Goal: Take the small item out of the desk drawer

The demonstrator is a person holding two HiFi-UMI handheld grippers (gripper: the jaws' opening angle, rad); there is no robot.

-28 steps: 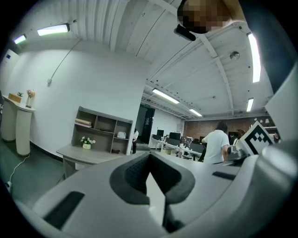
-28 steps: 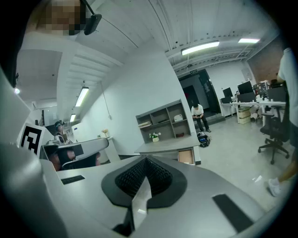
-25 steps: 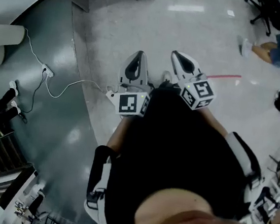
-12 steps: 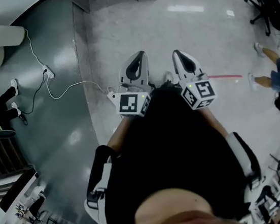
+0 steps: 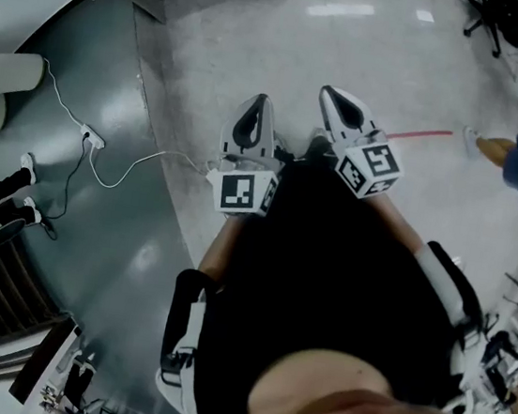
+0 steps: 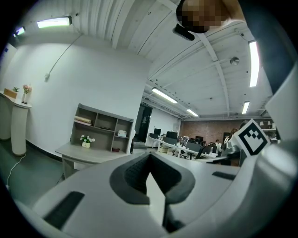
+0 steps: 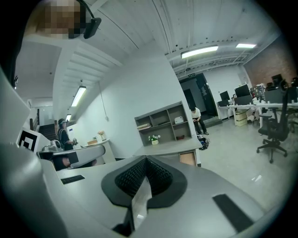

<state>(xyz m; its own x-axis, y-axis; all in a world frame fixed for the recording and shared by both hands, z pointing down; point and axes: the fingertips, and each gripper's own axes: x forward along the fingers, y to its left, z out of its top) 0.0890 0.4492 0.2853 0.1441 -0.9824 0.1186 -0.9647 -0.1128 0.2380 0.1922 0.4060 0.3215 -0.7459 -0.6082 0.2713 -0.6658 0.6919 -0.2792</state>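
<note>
Could not make out the desk drawer or the small item in any view; found only a tan panel [image 7: 188, 159] under the top of the desk [image 7: 170, 148], too small to tell whether a drawer front. Lost most of the head view to a black-clad torso [image 5: 324, 286], with both hands and the rear of each gripper hidden behind it. Held the left gripper [image 6: 149, 160] and the right gripper [image 7: 145, 160] side by side, well short of the desk and pointed roughly level toward it. Noted on each the same build: ribbed black pads set in a smooth grey plastic shell, tips pressed together, pinching nothing. Counted two white cubes with black square markers, one [image 5: 246, 193] on the left gripper, one [image 5: 370, 169] on the right. Read the desk as matte grey and flat-topped, bearing at its back one open shelf unit [image 7: 163, 123] of box-shaped compartments and, on its top, one small pot of white flowers [image 7: 153, 138]. Saw one seated person [image 7: 198, 120] just behind the desk and one black swivel chair [image 7: 274, 135] well to its right. Traced one thin white cable [image 5: 127, 165] looping over glossy dark floor on the near side of the desk to one white power strip [image 5: 88, 136].
</note>
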